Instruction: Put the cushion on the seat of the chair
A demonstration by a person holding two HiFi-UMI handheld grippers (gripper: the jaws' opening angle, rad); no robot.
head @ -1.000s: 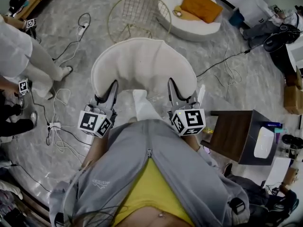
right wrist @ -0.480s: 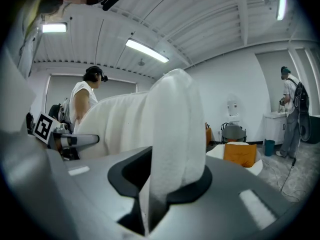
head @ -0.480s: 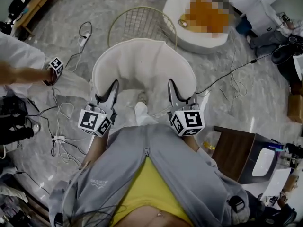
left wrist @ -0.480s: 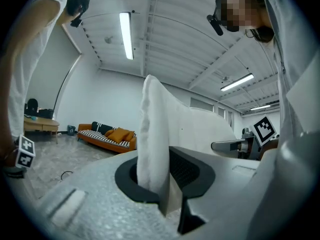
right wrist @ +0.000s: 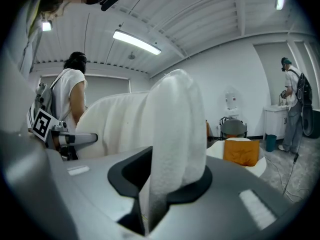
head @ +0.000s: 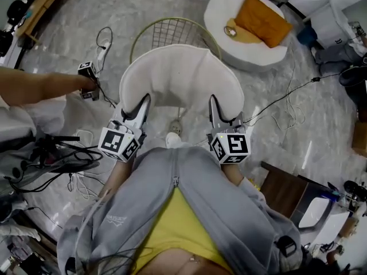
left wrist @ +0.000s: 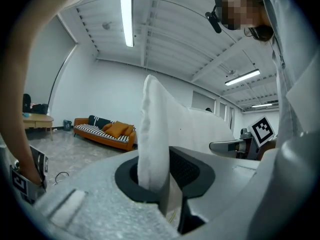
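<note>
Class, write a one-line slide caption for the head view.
Left gripper and right gripper each clamp an edge of the white fluffy curved cushion near the round gold wire chair.

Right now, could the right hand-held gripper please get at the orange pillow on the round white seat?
Probably not: the right hand-held gripper is shut on the white cushion, and the orange pillow lies apart on the round white seat beyond it.

Grey zip jacket (head: 198, 202), part unzipped over yellow top (head: 172, 234); left gripper (head: 143, 101) and right gripper (head: 214, 102) grey, black-padded, each bearing white cube (head: 119, 144) of black square markers
</note>
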